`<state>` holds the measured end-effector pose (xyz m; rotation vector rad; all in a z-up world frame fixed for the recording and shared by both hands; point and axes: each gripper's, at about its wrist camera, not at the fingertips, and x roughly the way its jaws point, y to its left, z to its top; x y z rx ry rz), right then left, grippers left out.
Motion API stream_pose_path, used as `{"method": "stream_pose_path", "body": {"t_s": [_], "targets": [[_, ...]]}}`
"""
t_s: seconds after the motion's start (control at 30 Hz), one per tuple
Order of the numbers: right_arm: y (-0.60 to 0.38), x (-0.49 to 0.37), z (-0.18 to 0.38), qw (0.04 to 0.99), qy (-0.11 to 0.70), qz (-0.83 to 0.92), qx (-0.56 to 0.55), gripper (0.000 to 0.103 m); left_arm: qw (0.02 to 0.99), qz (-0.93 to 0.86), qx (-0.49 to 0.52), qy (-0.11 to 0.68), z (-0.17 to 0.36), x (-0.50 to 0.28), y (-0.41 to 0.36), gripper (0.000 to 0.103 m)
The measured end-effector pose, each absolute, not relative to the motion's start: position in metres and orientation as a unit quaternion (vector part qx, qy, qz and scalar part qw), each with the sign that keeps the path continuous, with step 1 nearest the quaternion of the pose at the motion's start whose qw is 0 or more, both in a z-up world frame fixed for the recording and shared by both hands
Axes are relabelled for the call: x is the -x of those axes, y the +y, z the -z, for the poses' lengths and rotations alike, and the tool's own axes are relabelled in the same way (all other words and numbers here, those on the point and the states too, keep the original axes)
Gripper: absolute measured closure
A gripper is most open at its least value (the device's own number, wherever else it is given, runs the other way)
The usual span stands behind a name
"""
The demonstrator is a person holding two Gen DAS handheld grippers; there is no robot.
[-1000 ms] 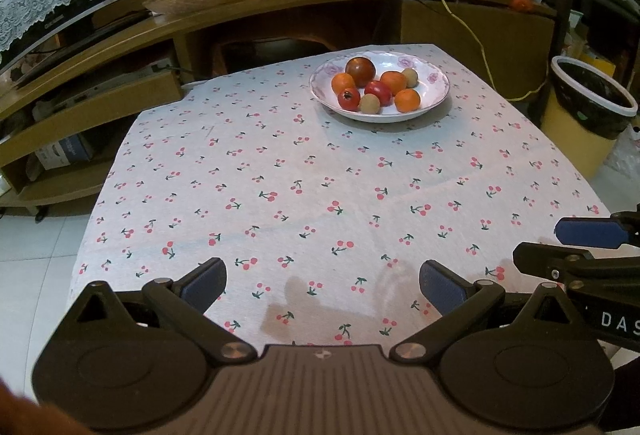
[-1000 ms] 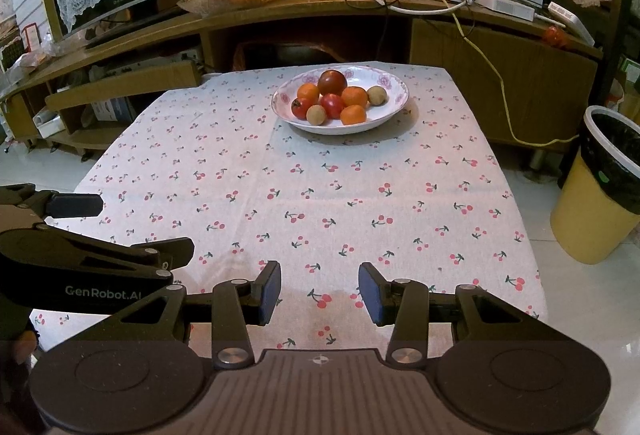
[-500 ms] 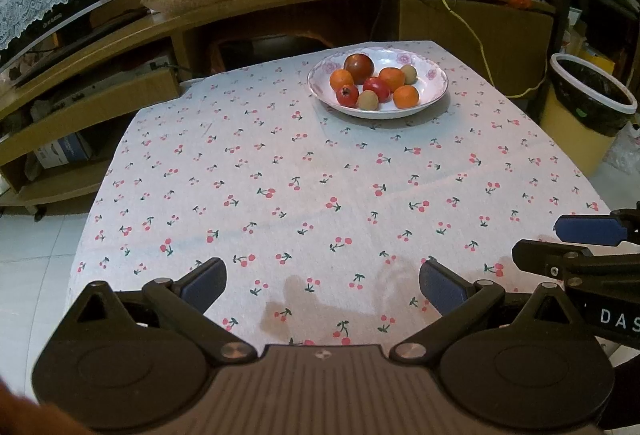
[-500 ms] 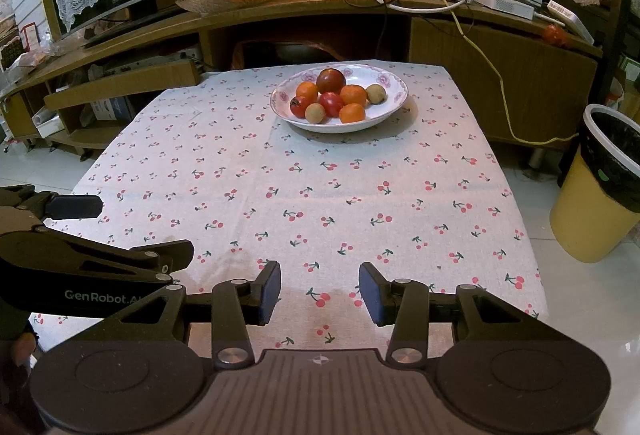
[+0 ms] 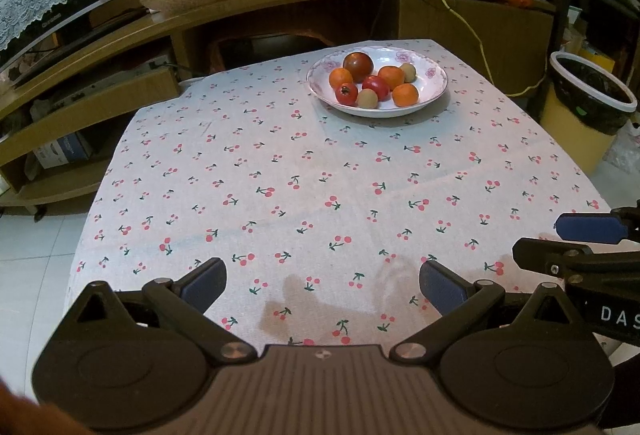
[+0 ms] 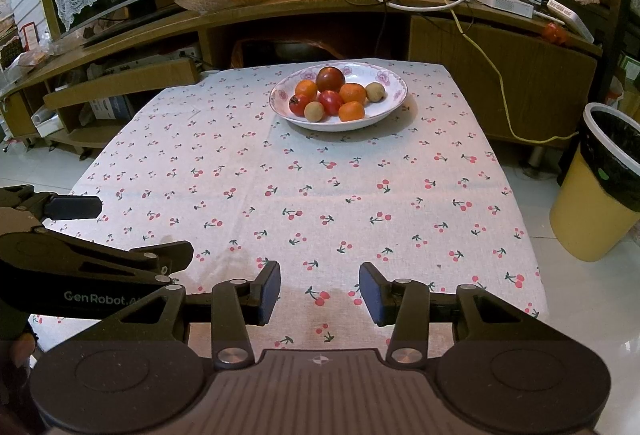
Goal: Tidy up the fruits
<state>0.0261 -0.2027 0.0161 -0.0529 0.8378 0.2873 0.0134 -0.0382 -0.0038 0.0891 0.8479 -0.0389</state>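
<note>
The small fruits point(image 5: 374, 85) all lie heaped together in the white flowered plate point(image 5: 434, 91), which stands well ahead of both pairs of fingers at the far end of the table, on the cherry-print cloth point(image 5: 320, 195). The left gripper point(image 5: 322, 285) hovers low over the near edge of the cloth with its fingers wide apart and nothing between them. The right gripper point(image 6: 319, 293) hangs just beside it, fingers also apart though set narrower, likewise holding nothing.

No fruit lies loose on the cloth, and no second dish stands near the fingers. This fits two stages: the fruits gathered into the plate with the grippers drawn back, or a mixed heap waiting to be sorted out by kind. The pictures do not settle which.

If picking is meant, any fruit is a long reach straight forward, and the pieces sit packed against one another, so the fingers would need to straddle one round fruit without nudging its neighbours.
</note>
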Motion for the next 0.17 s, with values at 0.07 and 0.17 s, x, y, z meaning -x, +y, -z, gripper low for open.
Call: {"method": "stream_pose_path", "body": {"t_s": [0.07,0.17], "targets": [[-0.2041,-0.0259,-0.0149,0.903,0.405,-0.138,0.025,0.058,0.911,0.018,-0.043,0.411,0.0035,-0.0132,-0.0384,0.000],[-0.2059,-0.0262,-0.0140,0.903,0.405,-0.138,0.024,0.058,0.911,0.017,-0.042,0.411,0.0037,-0.0133,-0.0383,0.000]]}}
